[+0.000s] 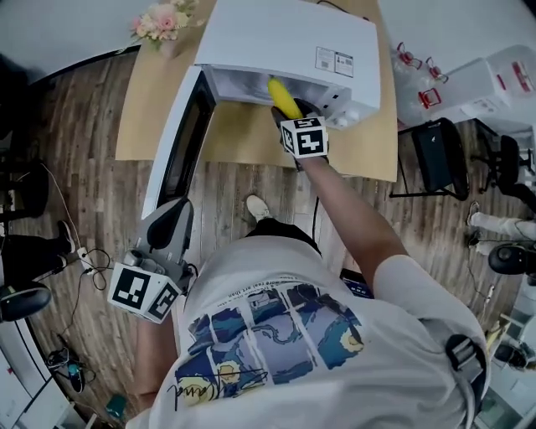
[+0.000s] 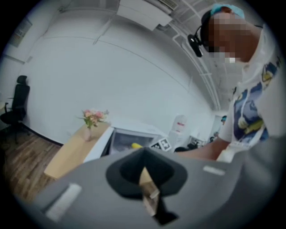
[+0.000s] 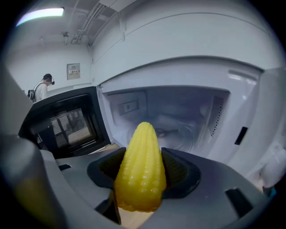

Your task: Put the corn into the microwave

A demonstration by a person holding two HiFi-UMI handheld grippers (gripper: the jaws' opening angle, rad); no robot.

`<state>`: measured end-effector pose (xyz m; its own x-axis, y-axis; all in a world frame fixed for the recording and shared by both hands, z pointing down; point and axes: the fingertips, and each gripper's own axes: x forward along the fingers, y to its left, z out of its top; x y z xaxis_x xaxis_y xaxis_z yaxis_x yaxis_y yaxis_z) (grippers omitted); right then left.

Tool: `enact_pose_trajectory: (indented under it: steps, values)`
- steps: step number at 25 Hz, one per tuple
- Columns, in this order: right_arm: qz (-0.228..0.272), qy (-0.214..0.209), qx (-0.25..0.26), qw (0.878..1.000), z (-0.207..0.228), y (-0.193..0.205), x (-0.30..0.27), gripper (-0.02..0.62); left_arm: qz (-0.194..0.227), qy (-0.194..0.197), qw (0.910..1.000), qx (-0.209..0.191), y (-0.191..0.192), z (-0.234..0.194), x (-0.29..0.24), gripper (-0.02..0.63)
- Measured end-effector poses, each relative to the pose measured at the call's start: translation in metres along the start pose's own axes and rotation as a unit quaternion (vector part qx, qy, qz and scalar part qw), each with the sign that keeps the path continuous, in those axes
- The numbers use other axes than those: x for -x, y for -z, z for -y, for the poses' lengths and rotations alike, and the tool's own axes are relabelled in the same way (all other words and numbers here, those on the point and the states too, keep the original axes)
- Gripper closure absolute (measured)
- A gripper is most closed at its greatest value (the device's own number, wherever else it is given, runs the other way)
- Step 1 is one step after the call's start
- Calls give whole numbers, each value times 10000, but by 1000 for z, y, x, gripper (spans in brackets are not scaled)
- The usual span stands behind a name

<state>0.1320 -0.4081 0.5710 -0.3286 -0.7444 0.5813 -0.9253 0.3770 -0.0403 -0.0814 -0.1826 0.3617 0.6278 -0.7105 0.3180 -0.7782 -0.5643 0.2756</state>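
Observation:
A yellow corn cob (image 3: 140, 167) is clamped between the jaws of my right gripper (image 3: 142, 176), tip pointing into the open white microwave (image 3: 178, 120). In the head view the corn (image 1: 284, 97) is at the mouth of the microwave (image 1: 289, 42), with the right gripper (image 1: 295, 117) just in front of the opening. The microwave door (image 1: 180, 138) hangs open to the left. My left gripper (image 1: 172, 230) hangs low by the person's side, far from the microwave, jaws together with nothing between them (image 2: 147, 188).
The microwave stands on a wooden table (image 1: 155, 100) with a vase of pink flowers (image 1: 163, 21) at its back left corner. Cables and chair bases lie on the wooden floor at left (image 1: 50, 251). A black chair (image 1: 440, 155) and white storage boxes (image 1: 494, 80) stand at right.

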Motion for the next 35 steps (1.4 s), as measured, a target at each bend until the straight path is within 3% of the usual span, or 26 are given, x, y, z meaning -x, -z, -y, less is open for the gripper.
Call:
enact_pose_trajectory:
  steps: [8,16,27,35]
  values:
    - [-88,233,337,9991,17,-12,-70,347,64,-720,9972,182,-5,-24,2,600]
    - [-192,299,634,9974,26,-22,-106,347,98,-1177,9925,310,-4,-39,6,600]
    - [-181,426,899,9949,36,-30,-122,347,54,-1385,9898,336,-4,-49,7,600]
    - [-145,208,869,9959,35,-29,-124,339,42,-1323,9906,351,-2,-49,9,600]
